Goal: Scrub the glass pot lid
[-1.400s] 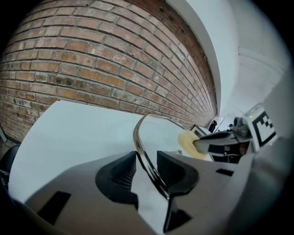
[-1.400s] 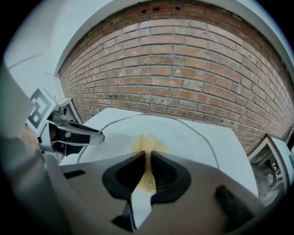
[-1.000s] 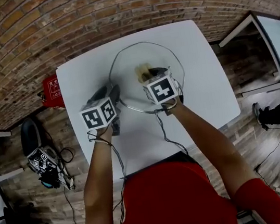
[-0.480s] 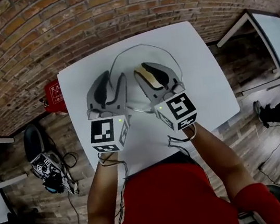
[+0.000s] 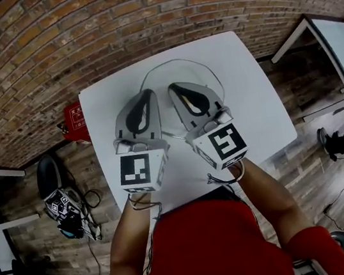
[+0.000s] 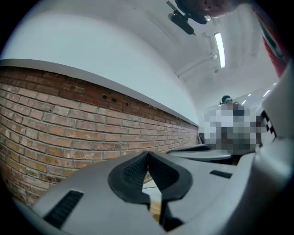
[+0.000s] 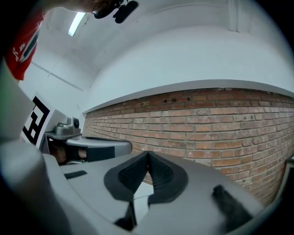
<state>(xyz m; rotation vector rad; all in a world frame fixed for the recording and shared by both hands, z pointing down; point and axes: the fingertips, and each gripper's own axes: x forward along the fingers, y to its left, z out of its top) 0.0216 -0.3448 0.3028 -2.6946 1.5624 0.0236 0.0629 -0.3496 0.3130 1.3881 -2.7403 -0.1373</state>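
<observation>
The glass pot lid (image 5: 213, 76) lies flat on the white table (image 5: 253, 98), showing as a thin ring behind and under my grippers. Both grippers are held high above it, side by side and pointing level at the brick wall. My left gripper (image 5: 146, 94) (image 6: 147, 153) has just closed its jaws, pads together with nothing between them. My right gripper (image 5: 173, 88) (image 7: 147, 153) has likewise just closed empty. Each gripper view shows only wall past the pads, with the other gripper alongside. No scrubbing sponge is visible; the grippers hide the lid's middle.
A red box (image 5: 77, 119) stands off the table's left edge, and black gear with cables (image 5: 63, 208) lies lower left. A second white table (image 5: 338, 42) stands to the right. The person's red shirt (image 5: 209, 250) fills the bottom.
Both grippers have lifted off the lid and tilted up to level. Their jaws stood open half a second ago, with a yellowish sponge showing under the right one; both are now shut and empty.
</observation>
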